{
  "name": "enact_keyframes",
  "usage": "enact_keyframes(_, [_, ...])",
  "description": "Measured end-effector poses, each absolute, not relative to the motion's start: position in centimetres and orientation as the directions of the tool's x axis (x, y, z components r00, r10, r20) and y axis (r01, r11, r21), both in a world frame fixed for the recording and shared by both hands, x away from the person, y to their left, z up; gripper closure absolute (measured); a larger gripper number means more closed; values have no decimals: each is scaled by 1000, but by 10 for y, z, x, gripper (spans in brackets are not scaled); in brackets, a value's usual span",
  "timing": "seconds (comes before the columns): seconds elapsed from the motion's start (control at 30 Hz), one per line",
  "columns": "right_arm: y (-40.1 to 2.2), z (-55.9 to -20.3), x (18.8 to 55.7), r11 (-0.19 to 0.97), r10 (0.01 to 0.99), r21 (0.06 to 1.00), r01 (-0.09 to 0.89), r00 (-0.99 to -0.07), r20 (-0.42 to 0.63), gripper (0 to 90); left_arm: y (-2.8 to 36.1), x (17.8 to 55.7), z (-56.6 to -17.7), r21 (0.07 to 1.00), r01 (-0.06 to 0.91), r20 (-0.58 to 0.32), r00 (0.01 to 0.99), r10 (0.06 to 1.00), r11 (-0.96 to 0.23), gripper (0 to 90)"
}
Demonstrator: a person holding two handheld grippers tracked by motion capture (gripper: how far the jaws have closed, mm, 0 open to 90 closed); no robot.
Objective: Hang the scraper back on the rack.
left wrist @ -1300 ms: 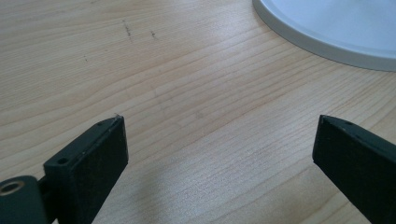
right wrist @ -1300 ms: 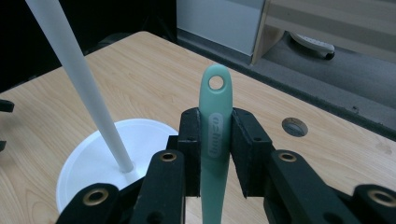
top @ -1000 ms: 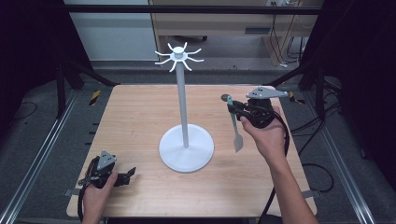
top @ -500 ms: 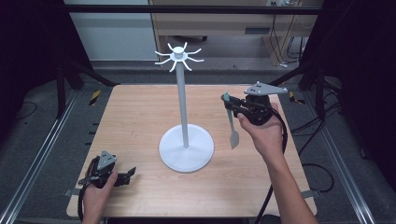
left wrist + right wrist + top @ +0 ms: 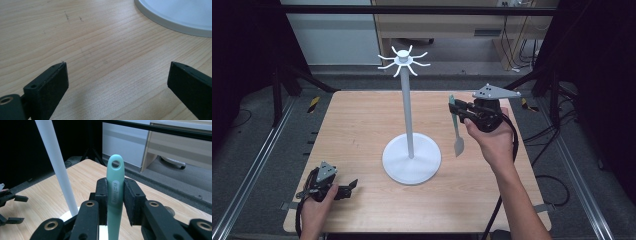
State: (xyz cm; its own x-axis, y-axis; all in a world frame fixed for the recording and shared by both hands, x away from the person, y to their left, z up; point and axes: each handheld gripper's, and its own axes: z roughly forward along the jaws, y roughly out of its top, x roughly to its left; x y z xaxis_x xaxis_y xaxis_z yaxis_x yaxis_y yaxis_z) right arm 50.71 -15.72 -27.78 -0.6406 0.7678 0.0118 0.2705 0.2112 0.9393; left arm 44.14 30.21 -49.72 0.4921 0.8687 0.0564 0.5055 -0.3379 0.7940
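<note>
A white hanging stand (image 5: 408, 115) with a round base and short hooks at its top rises from the middle of the wooden table (image 5: 362, 125). My right gripper (image 5: 454, 109) is shut on the handle of a mint-green utensil (image 5: 457, 131) that hangs straight down, its pale blade above the table right of the stand's base. In the right gripper view the handle (image 5: 115, 192) stands upright between the pads, its hanging hole above them, and the stand's pole (image 5: 57, 167) is to the left. My left gripper (image 5: 351, 189) rests at the table's front left, open and empty, jaws wide (image 5: 117, 82).
The stand's base rim (image 5: 175, 17) lies just ahead of the left gripper. Black frame bars and dark floor surround the table. A wooden cabinet (image 5: 447, 25) stands behind it, with cables (image 5: 522, 45) at the back right.
My right gripper has lifted a little with the utensil and brought it from a slant to hang straight down. The left gripper has stayed put.
</note>
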Motion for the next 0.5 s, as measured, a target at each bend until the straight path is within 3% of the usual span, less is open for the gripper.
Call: enact_keyframes(0.5, [-148,-267,505,204,755,949,239,-656,3,746,302,441,-497,794,503,62,492,868,-342,30])
